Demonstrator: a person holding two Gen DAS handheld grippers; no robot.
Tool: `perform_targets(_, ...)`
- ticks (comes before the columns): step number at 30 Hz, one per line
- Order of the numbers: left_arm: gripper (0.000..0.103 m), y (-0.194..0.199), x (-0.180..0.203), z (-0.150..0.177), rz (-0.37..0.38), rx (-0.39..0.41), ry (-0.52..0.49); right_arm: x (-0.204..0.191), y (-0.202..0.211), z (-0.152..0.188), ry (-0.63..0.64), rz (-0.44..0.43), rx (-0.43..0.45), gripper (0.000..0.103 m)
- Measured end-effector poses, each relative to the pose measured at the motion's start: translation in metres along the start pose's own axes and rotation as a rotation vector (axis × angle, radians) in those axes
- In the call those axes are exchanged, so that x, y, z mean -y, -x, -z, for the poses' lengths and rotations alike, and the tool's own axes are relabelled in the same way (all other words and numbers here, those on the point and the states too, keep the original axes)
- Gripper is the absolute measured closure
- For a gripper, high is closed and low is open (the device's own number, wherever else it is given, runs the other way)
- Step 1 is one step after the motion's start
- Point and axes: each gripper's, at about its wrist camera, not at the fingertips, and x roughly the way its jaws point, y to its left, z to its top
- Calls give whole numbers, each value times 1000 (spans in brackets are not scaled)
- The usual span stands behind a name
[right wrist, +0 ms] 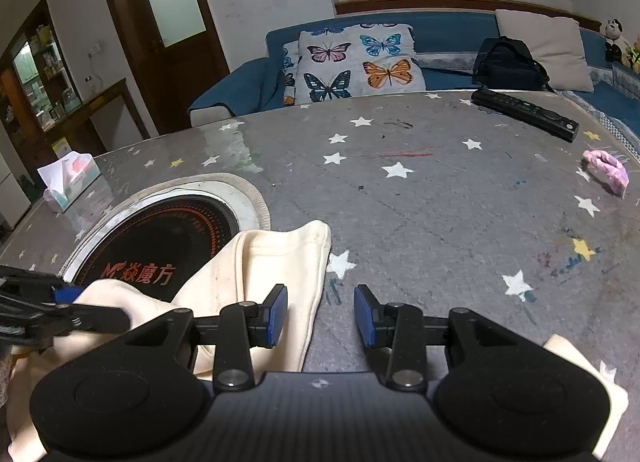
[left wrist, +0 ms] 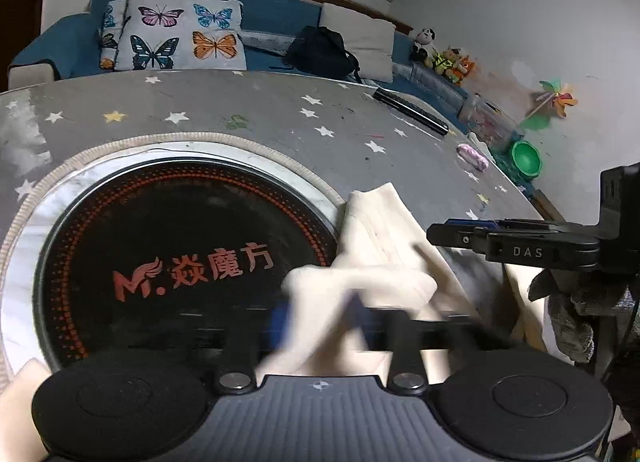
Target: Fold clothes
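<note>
A cream garment (right wrist: pixel 264 262) lies on the grey star-patterned table (right wrist: pixel 440 202), partly over the black round hotplate (right wrist: pixel 160 246). My right gripper (right wrist: pixel 320 314) is open just above the garment's right edge, holding nothing. My left gripper (left wrist: pixel 320 314) is blurred by motion, with a bunch of the cream garment (left wrist: pixel 360 282) raised between its fingers; it appears shut on the cloth. It also shows in the right wrist view (right wrist: pixel 80 306) at the left, pinching the cloth. The right gripper shows in the left wrist view (left wrist: pixel 436 232) at the right.
A black remote (right wrist: pixel 524 112) and a pink cloth lump (right wrist: pixel 606 170) lie at the far right of the table. A tissue box (right wrist: pixel 70 178) sits at the left edge. A blue sofa (right wrist: pixel 440 34) with butterfly cushions stands behind.
</note>
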Motion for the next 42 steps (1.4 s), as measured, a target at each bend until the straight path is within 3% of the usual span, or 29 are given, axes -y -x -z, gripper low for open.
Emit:
perform_targets(2,95,11,-2,1,-50,95,-11,1,-1,-1,-4,2,5,66)
perform_targets(4,96,27,-6,1,-196,235,-40,2,-1,-3,-8,5,10,66)
perform_targets(5,96,30,-9,1,-264,264,-46,2,-2,-4,-10,6,10,66)
perform_targets(6,95,28,-14,0,-308,250,-39,3,-3,-4,-10,8,9,66)
perform_targets(8,84,22,-26,-1,-362,187,-19,2,-7,-6,-5,10,3,66)
perform_targets(10,61,17,-36,1,-384,141,-12,1,-10,-7,-2,10,-1,66)
perform_targets(15,57,13,-41,3,-365,98,-15,-4,-23,-11,19,24,-12,67)
perform_targets(18,63,4,-43,-2,-378,77,-23,-7,-31,-14,45,46,-21,68)
perform_targets(19,73,2,-45,-4,-386,77,-27,-8,-34,-15,51,47,-23,70)
perform_targets(20,80,1,-47,-6,-398,80,-33,-9,-36,-16,57,47,-24,80)
perform_targets(21,94,1,-50,-7,-409,83,-35,-10,-38,-18,62,47,-25,92)
perform_targets(22,98,0,-53,-7,-419,84,-34,-10,-40,-20,68,48,-26,97)
perform_targets(27,102,3,-75,-9,-500,102,-23,-15,-54,-29,116,110,-1,99)
perform_targets(32,91,27,-92,-8,-496,110,34,-17,-55,-36,135,120,-9,91)
perform_targets(33,79,35,-93,-7,-499,117,37,-19,-49,-35,139,110,-9,90)
perform_targets(34,57,44,-93,-4,-505,126,36,-23,-43,-32,145,98,-8,90)
perform_targets(35,47,52,-93,-2,-513,136,35,-26,-37,-30,151,87,-7,85)
perform_targets(36,41,60,-91,2,-519,145,27,-29,-31,-28,157,75,-6,74)
perform_targets(39,32,82,-80,17,-522,159,-15,-39,-12,-21,175,41,-4,67)
perform_targets(42,30,96,-60,39,-511,152,-104,-53,3,-9,200,2,-12,59)
